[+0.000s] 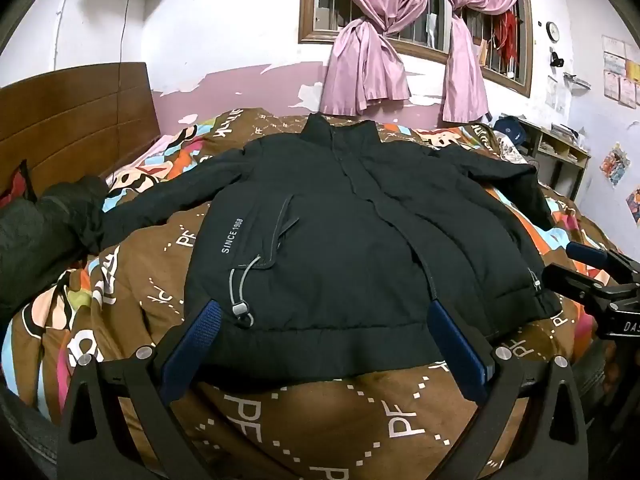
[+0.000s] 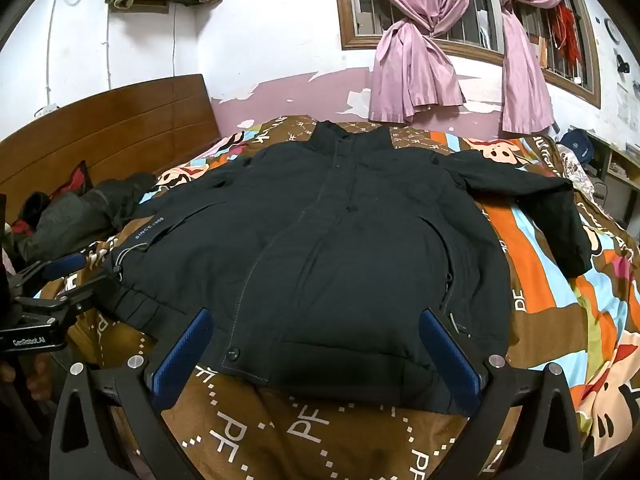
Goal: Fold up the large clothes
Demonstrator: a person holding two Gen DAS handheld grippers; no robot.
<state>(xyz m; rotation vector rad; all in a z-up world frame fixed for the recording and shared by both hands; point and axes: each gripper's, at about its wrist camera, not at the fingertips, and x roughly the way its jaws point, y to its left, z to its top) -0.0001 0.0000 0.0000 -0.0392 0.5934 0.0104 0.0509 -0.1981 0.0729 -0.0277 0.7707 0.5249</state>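
Both grippers hang wide open, holding nothing: left gripper [image 1: 324, 320] over the hem's left half, right gripper [image 2: 316, 332] over its right. One black jacket [image 1: 360, 216] lies flat ahead of them on the bedspread [image 1: 320, 412], two sleeves outspread. Padded and slippery-looking, its hem might slide from a shallow pinch; the one drawcord [image 1: 240, 292] just beside the left finger could snag.

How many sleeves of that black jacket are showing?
2. The left sleeve stretches out toward the dark bundle by the headboard; the right sleeve bends down over the patterned bedspread. Neither is folded yet.
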